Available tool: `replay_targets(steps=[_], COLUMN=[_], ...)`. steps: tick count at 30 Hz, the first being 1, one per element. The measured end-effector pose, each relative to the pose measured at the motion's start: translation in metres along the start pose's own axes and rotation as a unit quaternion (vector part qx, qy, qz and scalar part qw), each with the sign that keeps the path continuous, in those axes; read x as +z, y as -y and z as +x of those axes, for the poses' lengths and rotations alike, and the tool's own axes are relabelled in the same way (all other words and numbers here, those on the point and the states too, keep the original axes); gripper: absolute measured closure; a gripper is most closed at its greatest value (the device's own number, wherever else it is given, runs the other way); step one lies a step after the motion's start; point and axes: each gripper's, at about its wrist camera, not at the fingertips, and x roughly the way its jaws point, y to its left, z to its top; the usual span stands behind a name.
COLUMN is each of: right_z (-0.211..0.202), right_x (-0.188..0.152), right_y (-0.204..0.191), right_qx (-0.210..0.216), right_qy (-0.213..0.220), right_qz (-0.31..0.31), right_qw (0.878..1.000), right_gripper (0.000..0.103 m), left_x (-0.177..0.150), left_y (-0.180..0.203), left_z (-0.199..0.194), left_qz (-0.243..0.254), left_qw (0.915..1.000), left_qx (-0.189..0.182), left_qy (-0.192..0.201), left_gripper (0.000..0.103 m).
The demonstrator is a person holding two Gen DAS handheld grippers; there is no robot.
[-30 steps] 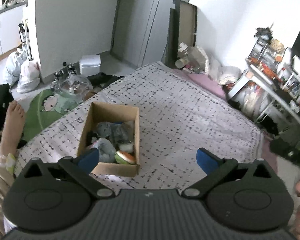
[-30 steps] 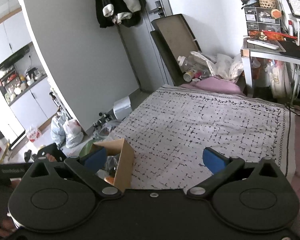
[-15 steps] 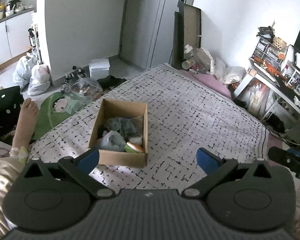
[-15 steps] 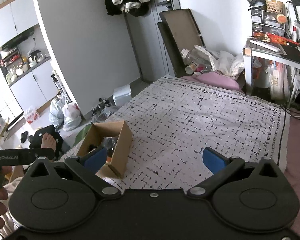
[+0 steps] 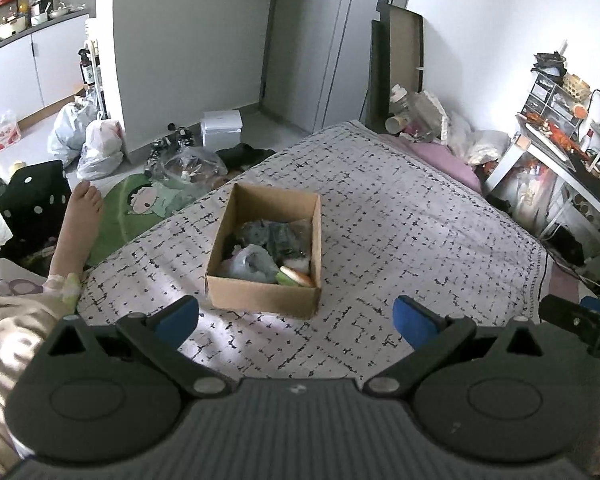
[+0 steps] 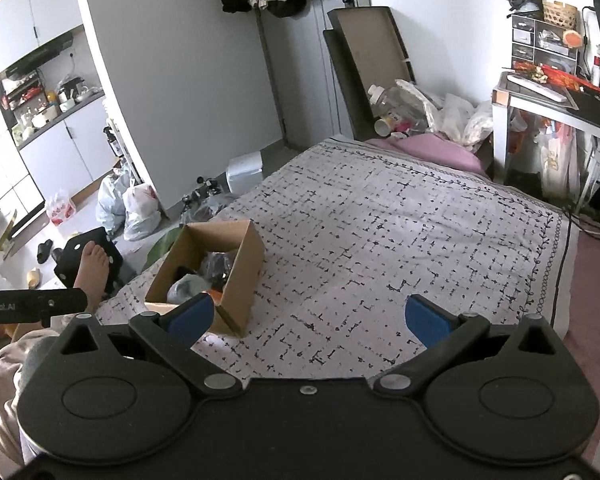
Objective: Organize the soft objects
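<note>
Closest in, the left gripper [image 5: 296, 320] with blue pads has its jaws spread wide with nothing between them, hovering over the white bedspread with black dash pattern [image 5: 400, 232]. Same deal for the right gripper [image 6: 310, 318]: wide apart, empty. Just past the left one sits the open brown cardboard box [image 5: 266, 294] on the spread, near its left edge, stuffed with soft items [image 5: 268, 252], mostly grey and dark bundles plus a round orange-and-green thing. A person's bare foot [image 5: 80, 224] rests off the left side. Further back, a pink pillow [image 6: 436, 150] lies by the wall.
</note>
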Motion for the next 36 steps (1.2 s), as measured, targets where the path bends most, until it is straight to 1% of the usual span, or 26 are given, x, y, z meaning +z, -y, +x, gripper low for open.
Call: replay_targets(steps=[6, 10, 13, 16, 19, 32, 36], right_z=[0.002, 0.003, 0.003, 0.004, 0.003, 0.004, 0.003], right_x=[-0.001, -0.001, -0.002, -0.003, -0.003, -0.004, -0.004], right_y=[-0.001, 0.001, -0.001, -0.001, -0.002, -0.004, -0.003], right_qx=[-0.003, 0.017, 0.006, 0.008, 0.000, 0.003, 0.001], right_qy=[-0.003, -0.007, -0.006, -0.008, -0.007, -0.008, -0.007], right_qz=[-0.003, 0.011, 0.005, 0.005, -0.004, -0.011, -0.010], right_qw=[1.000, 1.000, 1.000, 1.000, 1.000, 1.000, 1.000], right_gripper=[0.000, 0.000, 0.000, 0.000, 0.000, 0.000, 0.000], left_x=[0.001, 0.000, -0.001, -0.001, -0.002, -0.003, -0.004], left_y=[0.002, 0.008, 0.010, 0.011, 0.011, 0.009, 0.012], left_z=[-0.004, -0.006, -0.006, -0.006, -0.004, -0.002, -0.002], left_qz=[0.004, 0.016, 0.020, 0.022, 0.019, 0.020, 0.028], left_qw=[1.0000, 0.9998, 0.9997, 0.9997, 0.9998, 0.9998, 0.9996], left_qx=[-0.001, -0.002, -0.006, -0.005, -0.003, -0.001, 0.000], left_qy=[0.007, 0.012, 0.010, 0.010, 0.008, 0.002, 0.003], left_gripper=[0.000, 0.000, 0.000, 0.000, 0.000, 0.000, 0.000])
